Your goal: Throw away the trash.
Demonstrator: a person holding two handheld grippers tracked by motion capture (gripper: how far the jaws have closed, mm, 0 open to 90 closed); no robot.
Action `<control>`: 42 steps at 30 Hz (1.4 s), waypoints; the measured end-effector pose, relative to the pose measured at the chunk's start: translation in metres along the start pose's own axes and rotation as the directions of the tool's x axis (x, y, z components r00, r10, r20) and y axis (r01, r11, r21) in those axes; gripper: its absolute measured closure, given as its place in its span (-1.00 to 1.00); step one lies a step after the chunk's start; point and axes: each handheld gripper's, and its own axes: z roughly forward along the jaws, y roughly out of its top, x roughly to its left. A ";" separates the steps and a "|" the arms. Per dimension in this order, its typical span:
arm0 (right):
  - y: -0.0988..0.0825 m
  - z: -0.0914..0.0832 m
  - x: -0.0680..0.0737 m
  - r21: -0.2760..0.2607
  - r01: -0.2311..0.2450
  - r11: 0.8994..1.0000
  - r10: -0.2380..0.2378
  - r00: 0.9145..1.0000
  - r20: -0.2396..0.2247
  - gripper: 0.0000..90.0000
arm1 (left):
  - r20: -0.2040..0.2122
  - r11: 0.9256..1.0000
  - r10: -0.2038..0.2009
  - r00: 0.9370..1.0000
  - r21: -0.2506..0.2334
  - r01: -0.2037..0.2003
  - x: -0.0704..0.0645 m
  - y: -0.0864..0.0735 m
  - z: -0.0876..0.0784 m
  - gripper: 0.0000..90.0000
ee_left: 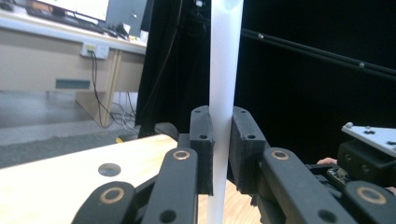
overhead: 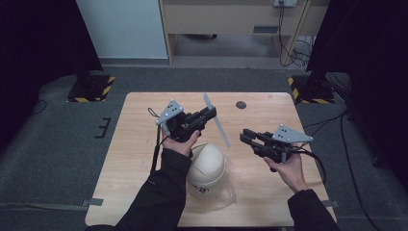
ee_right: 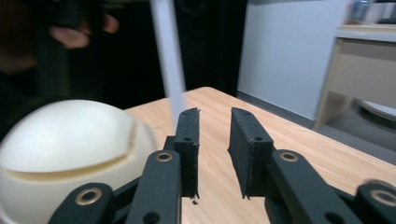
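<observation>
- My left gripper (overhead: 208,115) pinches the white strip (overhead: 216,120) near its middle; both ends stick out past the jaws, well above the table (overhead: 134,144).
- I judge the thin strip could pivot or slide out if I tilt further.
- My right gripper (overhead: 246,136) is spread, empty, pointing toward the strip's lower end.
- The white helmet (overhead: 207,166) sits below, between my forearms.

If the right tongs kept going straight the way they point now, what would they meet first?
Probably the white strip held in the left tongs; the right tongs are open and aimed toward it, though depth is unclear.
</observation>
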 end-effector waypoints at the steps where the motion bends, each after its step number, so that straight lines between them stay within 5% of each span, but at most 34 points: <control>1: -0.001 -0.002 -0.003 0.000 -0.009 1.000 0.009 1.000 0.013 0.57 | -0.001 1.000 0.003 1.000 -0.008 -0.003 0.000 0.002 -0.003 0.79; 11: -0.018 -0.016 -0.030 0.021 -0.054 0.998 0.051 0.990 0.132 0.39 | -0.041 0.995 0.052 0.998 -0.084 -0.056 0.006 0.027 -0.046 0.79; 19: -0.045 -0.019 -0.050 0.121 -0.119 0.986 0.086 0.965 0.247 -0.01 | -0.077 0.988 0.087 0.993 -0.121 -0.096 0.012 0.040 -0.083 0.79; 23: -0.052 -0.020 -0.055 0.132 -0.147 0.980 0.106 0.955 0.277 -0.10 | -0.088 0.989 0.087 0.992 -0.114 -0.096 0.015 0.036 -0.099 0.79; 32: -0.056 -0.022 -0.059 0.139 -0.159 0.977 0.113 0.949 0.293 -0.13 | -0.073 0.991 0.091 0.993 -0.089 -0.097 0.014 0.028 -0.120 0.79; 42: -0.060 -0.021 -0.060 0.158 -0.168 0.973 0.116 0.948 0.297 -0.13 | -0.031 0.993 0.115 0.993 0.021 -0.114 0.007 0.002 -0.112 0.79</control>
